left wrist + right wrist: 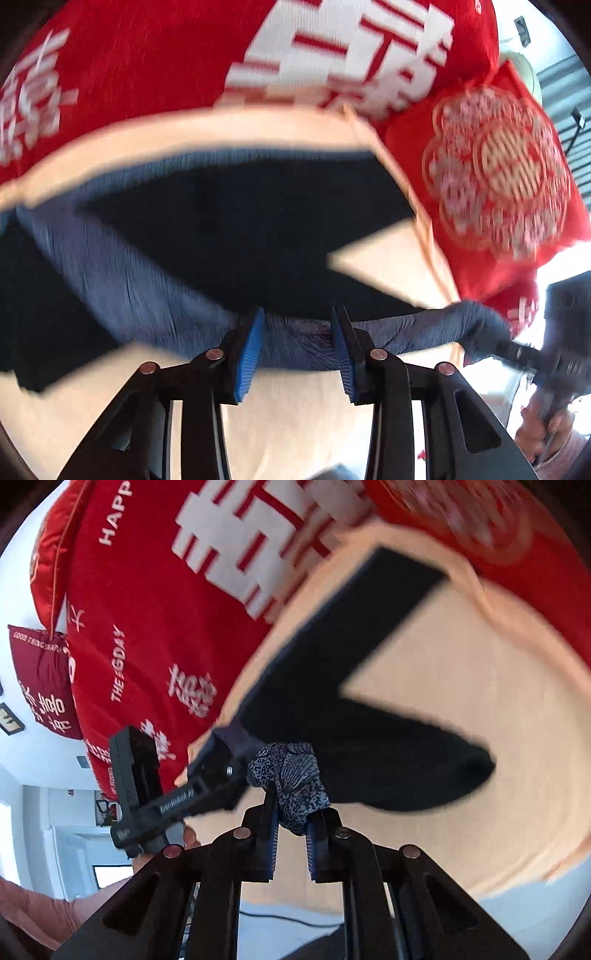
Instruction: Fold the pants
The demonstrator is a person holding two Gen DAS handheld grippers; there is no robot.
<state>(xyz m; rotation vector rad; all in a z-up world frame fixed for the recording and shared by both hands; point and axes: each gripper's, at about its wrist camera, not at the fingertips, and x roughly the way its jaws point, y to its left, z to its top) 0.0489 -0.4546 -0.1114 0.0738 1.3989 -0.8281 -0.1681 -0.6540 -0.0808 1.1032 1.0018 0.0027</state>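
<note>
The dark blue pants [229, 236] lie spread on a peach sheet [295, 417], legs forking apart; they also show in the right wrist view [354, 686]. My left gripper [297, 328] has its blue pads on either side of the waistband edge, a wide gap between them. My right gripper [291, 812] is shut on a bunched patterned part of the pants [291, 779]. The left gripper [207, 786] shows at the left of the right wrist view, and the right one [517, 350] at the right edge of the left wrist view.
A red blanket with white characters [147, 66] lies beyond the sheet, also in the right wrist view [147, 627]. A red embroidered cushion [498, 173] sits at the right. White walls and a doorway [55, 812] show at the left.
</note>
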